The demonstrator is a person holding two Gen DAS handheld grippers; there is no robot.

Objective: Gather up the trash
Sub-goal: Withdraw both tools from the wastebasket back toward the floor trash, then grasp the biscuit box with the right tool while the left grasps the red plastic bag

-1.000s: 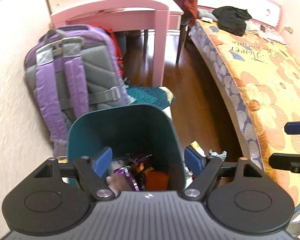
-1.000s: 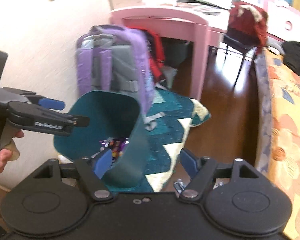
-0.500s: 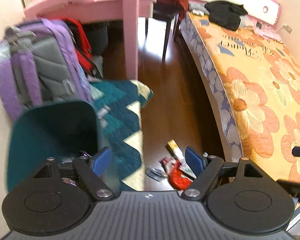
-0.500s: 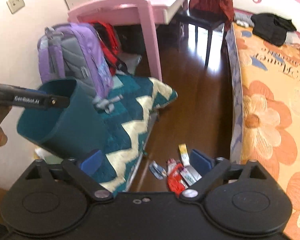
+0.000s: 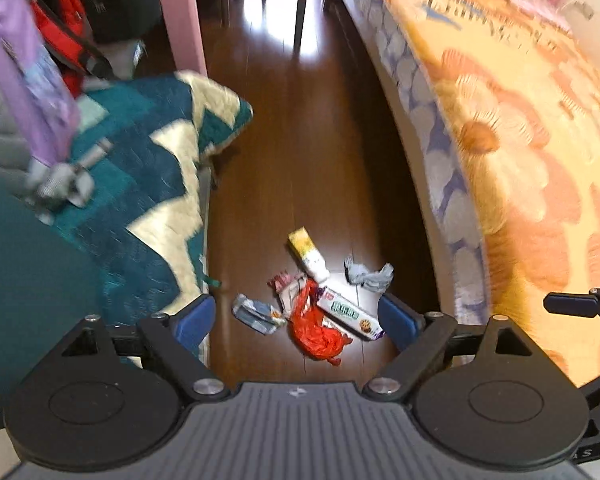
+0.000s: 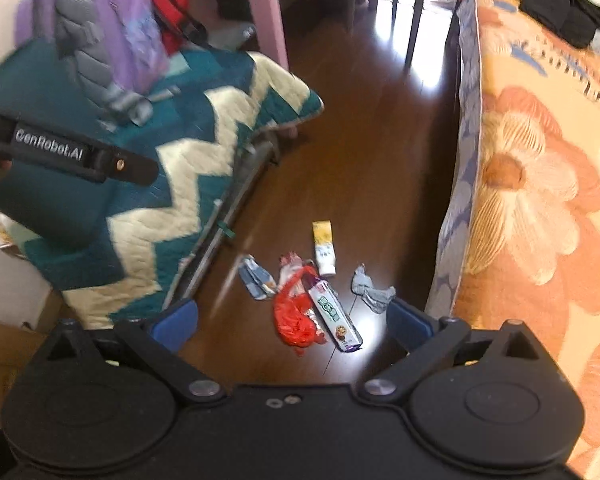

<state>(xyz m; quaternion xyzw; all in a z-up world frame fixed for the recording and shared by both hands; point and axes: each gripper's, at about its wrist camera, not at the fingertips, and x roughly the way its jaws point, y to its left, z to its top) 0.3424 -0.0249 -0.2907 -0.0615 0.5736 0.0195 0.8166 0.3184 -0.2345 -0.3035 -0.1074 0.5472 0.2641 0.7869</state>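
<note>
left gripper (image 5: 296, 318) wide, empty | right gripper (image 6: 294, 322) wide, empty | biscuit pack (image 6: 335, 317) long axis 11-to-5 | yellow tube (image 6: 325, 247) points 12

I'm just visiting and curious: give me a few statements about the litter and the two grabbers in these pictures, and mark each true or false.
1. The red wrapper lies on the wooden floor. True.
2. The right gripper is clamped on the red wrapper. False: its jaws are wide open, empty.
3. The crumpled tissue lies between the other litter and the bed. True.
4. The left gripper carries the yellow packet. False: it is open; the packet lies on the floor.
5. The litter sits on the zigzag quilt. False: it lies beside it.
</note>
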